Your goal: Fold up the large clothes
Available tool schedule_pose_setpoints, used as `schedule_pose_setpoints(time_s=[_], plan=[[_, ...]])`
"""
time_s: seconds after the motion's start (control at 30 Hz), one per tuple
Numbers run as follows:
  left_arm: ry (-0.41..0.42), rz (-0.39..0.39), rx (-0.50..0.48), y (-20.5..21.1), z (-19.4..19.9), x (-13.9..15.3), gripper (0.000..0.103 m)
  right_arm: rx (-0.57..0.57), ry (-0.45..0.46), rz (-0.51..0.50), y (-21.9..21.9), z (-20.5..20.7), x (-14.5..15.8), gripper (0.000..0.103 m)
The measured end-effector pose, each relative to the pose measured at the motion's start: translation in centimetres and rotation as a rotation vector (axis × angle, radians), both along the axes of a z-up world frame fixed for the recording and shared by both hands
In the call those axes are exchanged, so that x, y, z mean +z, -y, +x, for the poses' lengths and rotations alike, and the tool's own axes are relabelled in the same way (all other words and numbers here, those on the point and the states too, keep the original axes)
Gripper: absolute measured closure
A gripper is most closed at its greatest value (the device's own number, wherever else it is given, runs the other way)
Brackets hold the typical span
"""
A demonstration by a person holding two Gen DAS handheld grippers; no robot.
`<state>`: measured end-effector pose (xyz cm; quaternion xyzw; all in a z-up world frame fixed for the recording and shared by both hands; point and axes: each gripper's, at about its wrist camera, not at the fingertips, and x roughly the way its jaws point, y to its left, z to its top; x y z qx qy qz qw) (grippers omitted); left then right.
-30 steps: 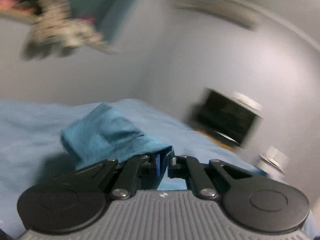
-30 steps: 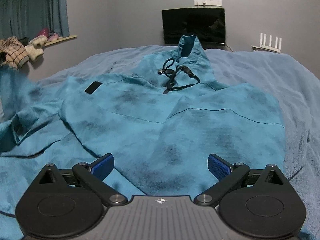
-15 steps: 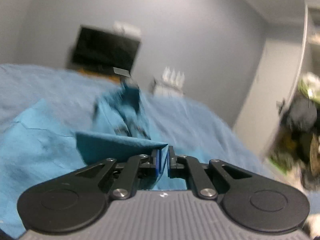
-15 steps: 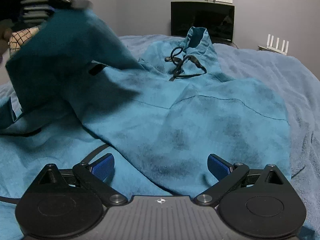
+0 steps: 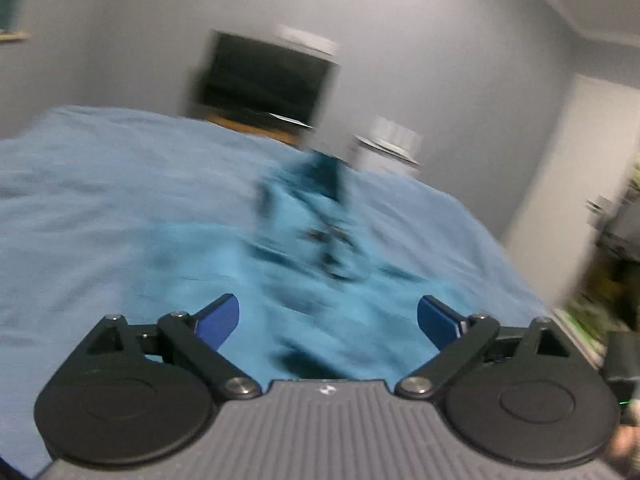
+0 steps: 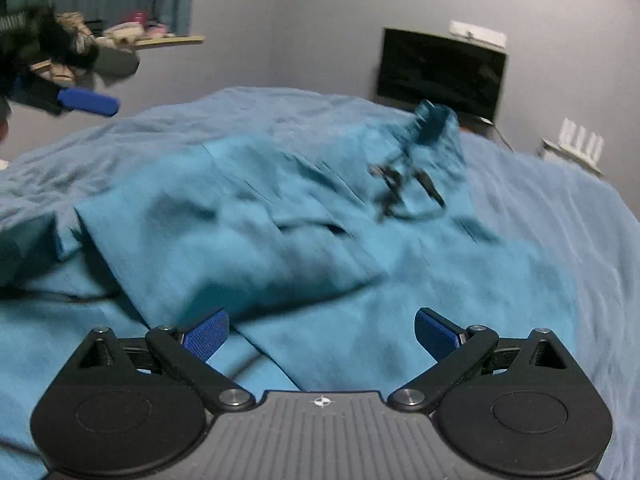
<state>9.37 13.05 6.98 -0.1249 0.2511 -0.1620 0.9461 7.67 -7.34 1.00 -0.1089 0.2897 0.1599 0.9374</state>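
Observation:
A teal hooded jacket (image 6: 320,240) lies spread on the bed, hood (image 6: 434,120) and black drawstrings (image 6: 400,188) at the far end. One sleeve is folded across its body. It also shows blurred in the left wrist view (image 5: 312,272). My left gripper (image 5: 328,320) is open and empty above the jacket; it also appears at the upper left of the right wrist view (image 6: 86,102). My right gripper (image 6: 320,334) is open and empty just above the jacket's near part.
A light blue bed cover (image 6: 560,220) lies under the jacket. A dark screen (image 6: 440,72) hangs on the far grey wall, with a white router (image 6: 580,144) beside it. A shelf with clothes (image 6: 132,34) and a curtain are at the left.
My left gripper has opened and let go of the sleeve, which now lies folded over the jacket. The left gripper has lifted away. The right gripper stays open.

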Motion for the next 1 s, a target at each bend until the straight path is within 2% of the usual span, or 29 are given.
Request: schedule_pose_setpoints(time_s=[0.1, 0.17, 0.27, 0.33, 0.37, 0.4, 0.47, 0.5, 0.53, 0.63, 0.7, 0.77, 0.8, 0.87, 0.9, 0.93, 1.0], plan=[[-0.062, 0.095, 0.14, -1.9, 2.0, -2.4, 0.007, 0.026, -0.011, -0.003, -3.1, 1.8, 1.1, 0.003], [-0.114, 0.159, 0.206, -2.5, 3.6, -4.4, 0.007, 0.04, -0.037, -0.023, -5.4, 3.5, 1.0, 0.008], [-0.179, 0.258, 0.244, -3.6, 5.3, -7.2, 0.007, 0.057, -0.095, -0.09, -9.2, 6.3, -0.3, 0.013], [-0.221, 0.274, 0.263, -4.2, 6.1, -8.8, 0.007, 0.022, -0.135, -0.146, -10.6, 7.9, -1.8, 0.03], [-0.242, 0.257, 0.268, -4.5, 6.6, -9.4, 0.007, -0.006, -0.163, -0.177, -10.7, 8.6, -2.7, 0.057], [-0.262, 0.22, 0.27, -4.9, 7.4, -9.8, 0.007, -0.024, -0.184, -0.194, -10.5, 9.0, -3.3, 0.078], [-0.277, 0.168, 0.266, -6.0, 7.3, -9.9, 0.007, -0.055, -0.175, -0.151, -9.0, 8.7, -3.2, 0.089], [-0.278, 0.156, 0.264, -6.5, 7.0, -9.7, 0.007, -0.082, -0.138, -0.109, -7.8, 8.2, -2.4, 0.092], [-0.276, 0.156, 0.262, -7.3, 5.8, -9.0, 0.007, -0.113, -0.092, -0.079, -6.6, 7.7, -1.7, 0.093], [-0.27, 0.173, 0.26, -7.2, 5.8, -9.0, 0.007, -0.254, 0.133, 0.03, -1.7, 5.0, 1.5, 0.094], [-0.267, 0.19, 0.24, -6.8, 5.6, -8.8, 0.007, -0.339, 0.185, 0.101, 1.6, 3.9, 2.1, 0.094], [-0.271, 0.228, 0.215, -6.2, 5.3, -8.5, 0.007, -0.413, 0.166, 0.116, 3.9, 3.3, 1.2, 0.093], [-0.273, 0.26, 0.202, -5.8, 5.3, -8.7, 0.007, -0.443, 0.129, 0.11, 4.9, 3.3, 0.1, 0.091], [-0.282, 0.308, 0.178, -5.0, 5.2, -9.0, 0.007, -0.504, -0.005, 0.105, 6.7, 3.8, -2.6, 0.086], [-0.289, 0.326, 0.164, -4.7, 5.2, -9.1, 0.007, -0.536, -0.07, 0.12, 7.5, 4.0, -3.8, 0.077], [-0.296, 0.339, 0.153, -4.4, 5.2, -9.3, 0.007, -0.568, -0.117, 0.154, 8.2, 4.1, -4.7, 0.072], [-0.302, 0.366, 0.136, -3.9, 5.2, -9.6, 0.007, -0.599, -0.138, 0.238, 9.5, 4.1, -5.1, 0.065]])
